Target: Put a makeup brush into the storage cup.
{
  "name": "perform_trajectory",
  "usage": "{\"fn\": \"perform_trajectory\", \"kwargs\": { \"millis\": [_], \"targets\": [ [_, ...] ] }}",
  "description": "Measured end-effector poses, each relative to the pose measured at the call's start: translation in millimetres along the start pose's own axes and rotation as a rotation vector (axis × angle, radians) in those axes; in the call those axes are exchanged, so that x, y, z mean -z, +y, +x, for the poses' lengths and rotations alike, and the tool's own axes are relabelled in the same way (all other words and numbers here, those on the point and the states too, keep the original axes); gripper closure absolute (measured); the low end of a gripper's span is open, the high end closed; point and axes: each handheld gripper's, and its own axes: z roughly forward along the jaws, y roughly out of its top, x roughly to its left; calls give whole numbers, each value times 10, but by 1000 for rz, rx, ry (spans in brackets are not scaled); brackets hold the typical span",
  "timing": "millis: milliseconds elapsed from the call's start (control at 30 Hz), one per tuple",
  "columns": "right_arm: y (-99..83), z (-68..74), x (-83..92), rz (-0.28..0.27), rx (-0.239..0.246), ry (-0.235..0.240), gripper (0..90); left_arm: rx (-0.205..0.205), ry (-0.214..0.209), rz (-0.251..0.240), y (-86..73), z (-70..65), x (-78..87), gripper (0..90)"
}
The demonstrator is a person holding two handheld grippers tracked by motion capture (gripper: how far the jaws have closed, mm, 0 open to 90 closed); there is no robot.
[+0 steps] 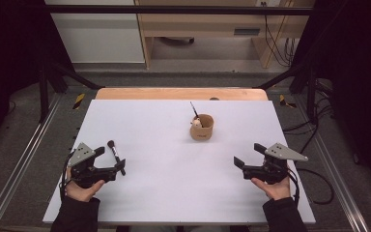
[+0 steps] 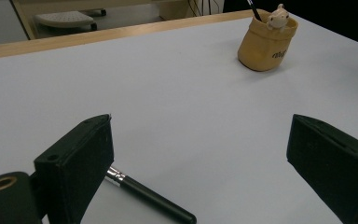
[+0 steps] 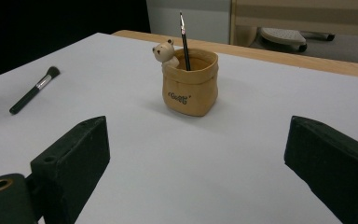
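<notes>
My left gripper (image 1: 107, 164) is low over the white table (image 1: 164, 193), jaws spread wide, nothing between them. Through the left gripper view, the brush (image 2: 149, 198) lies flat on the table just beside my near jaw: its silver ferrule pokes out from behind that jaw and the black handle runs on toward the bottom edge. From the high view the brush (image 1: 116, 157) sits right by the jaw tips, bristle head pointing away from me, handle end close to the gripper. I cannot tell whether jaw and brush are touching.

My right gripper (image 1: 251, 162) is over at the other side, jaws also wide apart and empty, held just above the table.

Farther out, ahead of both, stands the tan pot (image 1: 202, 128), upright, well apart from either gripper. In the right gripper view the pot (image 3: 190, 84) sits straight up the middle between my jaws, with a small bear (image 3: 166, 52) perched on its rim and a thin pen (image 3: 184, 41) standing in it, leaning slightly. The brush (image 3: 33, 91) shows there far off to the left.
</notes>
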Motion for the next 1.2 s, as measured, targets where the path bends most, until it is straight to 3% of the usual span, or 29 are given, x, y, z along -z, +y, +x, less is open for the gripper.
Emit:
{"fn": "perform_trajectory", "kwargs": {
  "millis": [367,1200],
  "targets": [
    [-33,-1,13,8,13,-1,70,4,12,3,0,2,-18,66],
    [-4,78,-4,25,35,-1,71,7,72,75,87,78,-177,74]
  ]
}}
